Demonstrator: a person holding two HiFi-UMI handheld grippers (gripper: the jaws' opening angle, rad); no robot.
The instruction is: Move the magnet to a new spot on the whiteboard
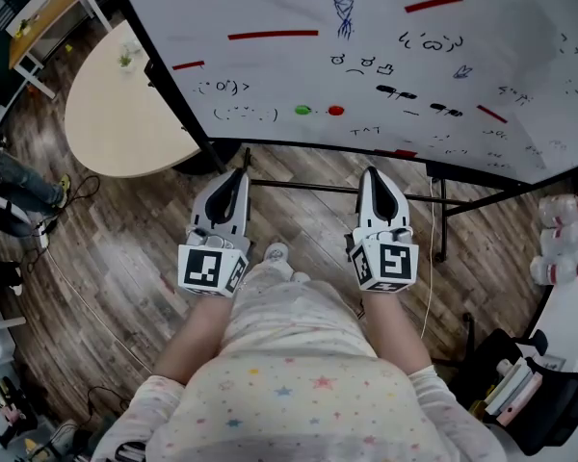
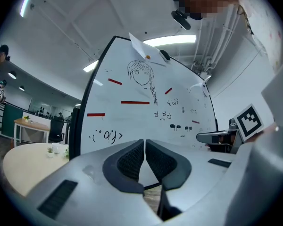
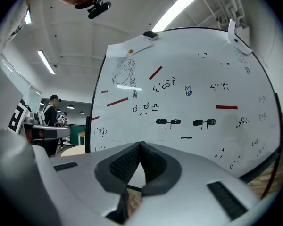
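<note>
Head view is showing you standing in front of the whiteboard (image 1: 385, 37), holding the left gripper (image 1: 239, 174) and the right gripper (image 1: 374, 173) side by side over the wood floor (image 1: 308, 215), both pointing at the board's lower edge and apart from it. Left gripper view is showing the left jaws pressed together at the tips with nothing between them; right gripper view is showing the same for the right jaws, pads meeting, empty. A green round magnet (image 1: 302, 110) and a red round magnet (image 1: 336, 111) are sitting just beside each other low on the board, ahead of the gap between your two grippers, neither being touched. Red bars (image 1: 273, 35) are lying scattered across the board among small doodled faces (image 1: 361, 63); you can't tell if they're magnets or marker strokes. A round pale table (image 1: 116, 114) is standing off to your left of the board
</note>
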